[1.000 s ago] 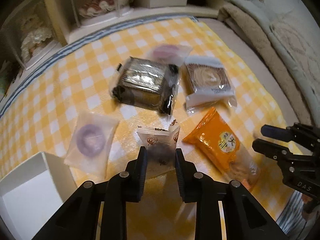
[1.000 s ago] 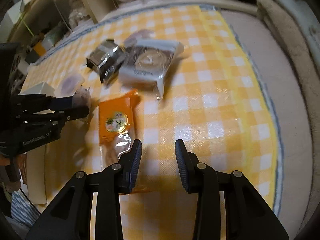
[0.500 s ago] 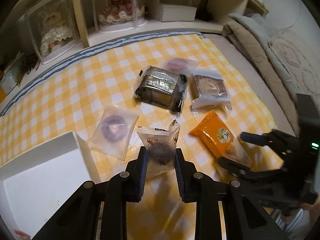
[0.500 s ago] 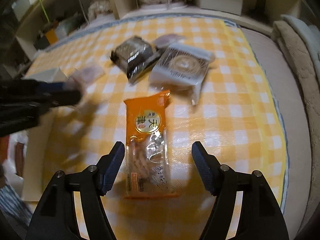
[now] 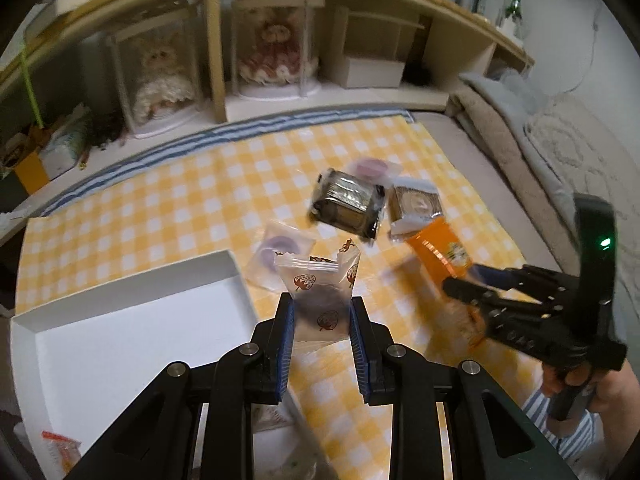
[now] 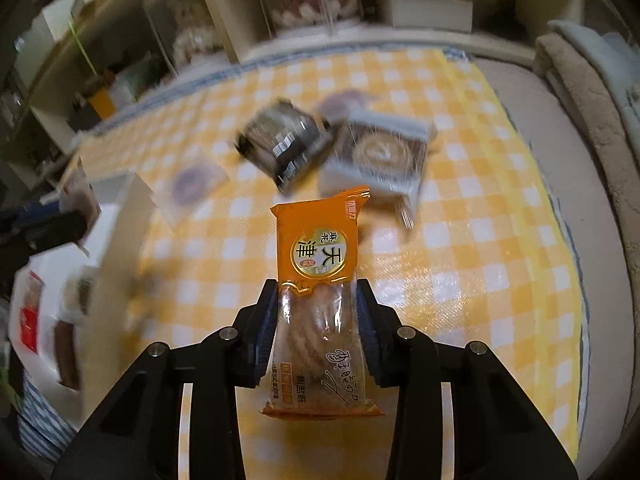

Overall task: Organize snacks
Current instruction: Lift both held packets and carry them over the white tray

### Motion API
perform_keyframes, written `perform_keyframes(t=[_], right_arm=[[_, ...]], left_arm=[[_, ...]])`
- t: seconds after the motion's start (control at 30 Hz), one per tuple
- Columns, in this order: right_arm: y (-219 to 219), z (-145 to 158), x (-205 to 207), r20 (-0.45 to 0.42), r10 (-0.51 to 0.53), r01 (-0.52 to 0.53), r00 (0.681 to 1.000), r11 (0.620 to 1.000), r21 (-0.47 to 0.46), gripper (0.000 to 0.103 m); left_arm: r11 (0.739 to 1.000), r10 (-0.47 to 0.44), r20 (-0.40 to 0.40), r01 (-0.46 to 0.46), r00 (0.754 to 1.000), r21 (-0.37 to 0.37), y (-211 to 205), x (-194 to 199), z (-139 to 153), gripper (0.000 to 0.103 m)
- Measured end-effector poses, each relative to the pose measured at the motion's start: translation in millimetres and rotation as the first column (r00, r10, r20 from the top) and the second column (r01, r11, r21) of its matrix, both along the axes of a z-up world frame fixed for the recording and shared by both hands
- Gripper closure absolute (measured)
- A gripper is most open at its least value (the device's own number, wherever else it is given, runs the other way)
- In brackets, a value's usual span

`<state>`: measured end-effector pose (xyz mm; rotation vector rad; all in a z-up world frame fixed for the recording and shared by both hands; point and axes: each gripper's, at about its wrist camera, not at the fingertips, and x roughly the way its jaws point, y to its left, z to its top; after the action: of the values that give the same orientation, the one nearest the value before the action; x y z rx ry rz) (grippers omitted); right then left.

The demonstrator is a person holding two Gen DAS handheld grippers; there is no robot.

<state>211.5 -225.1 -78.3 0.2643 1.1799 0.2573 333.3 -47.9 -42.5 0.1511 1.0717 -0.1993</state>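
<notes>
Left tool (image 5: 322,316): clamped on a small clear packet printed with strawberries (image 5: 320,294), something dark inside; the packet is held above the near edge of the yellow checked cloth (image 5: 168,200).
Right tool (image 6: 316,320): its jaws have just been closing and now press both sides of an orange twisted-snack pack (image 6: 318,280) (clear lower half, round gold label on top), the pack running lengthwise between them. From the left wrist view this tool (image 5: 464,290) shows at the right, blurred, with a hand (image 5: 576,384) gripping its handle.
White box (image 5: 120,320): open and shallow, at the lower left of the cloth, just beside the left tool; a red-and-white wrapper (image 5: 60,446) lies in its near corner.
Ring-shaped purple sweet in a clear wrapper (image 5: 280,248): flat on the cloth, just beyond the strawberry packet.
Dark foil-wrapped pack (image 5: 346,204): further back, mid-cloth.
White pack with a round brown cake (image 6: 380,156): just right of the dark pack.
Second purple sweet (image 5: 372,168): behind those two, partly hidden.
Backdrop: low shelving with two dolls in clear cases (image 5: 276,52); folded blankets (image 5: 540,152) to the right.
</notes>
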Motion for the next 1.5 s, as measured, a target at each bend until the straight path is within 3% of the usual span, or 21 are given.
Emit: perform_keyframes(t=[0.37,0.63,0.97,1.13,1.27,1.5], right_arm=[[4,75,-26,0.149,-0.028,0.015,0.988,0.996,0.087,0.065],[22,108,-41,0.213,-0.018,-0.013,0.977,0.989,0.145,0.065],[84,134,-41,0.25,0.055,-0.109,0.967,0.972,0.21,0.065],[131,137,-33,0.239,0.09,-0.151,0.967,0.956,0.253,0.065],[171,132,-25,0.218,0.102,-0.164,0.971,0.943,0.29,0.065],[245,88,-9,0.065,0.113,-0.129,0.992,0.907,0.402,0.065]], left_arm=[[0.997,0.068,0.076,-0.065,0.995,-0.041,44,-61,64,0.077],[0.989,0.131,0.15,-0.118,0.98,-0.091,81,-111,113,0.077],[0.98,0.19,0.2,-0.172,0.961,-0.104,146,-166,152,0.077],[0.966,0.249,0.197,-0.229,0.948,-0.12,188,-167,150,0.077],[0.953,0.293,0.149,-0.277,0.944,-0.119,220,-162,133,0.077],[0.937,0.337,0.008,-0.334,0.941,-0.102,252,-136,91,0.077]])
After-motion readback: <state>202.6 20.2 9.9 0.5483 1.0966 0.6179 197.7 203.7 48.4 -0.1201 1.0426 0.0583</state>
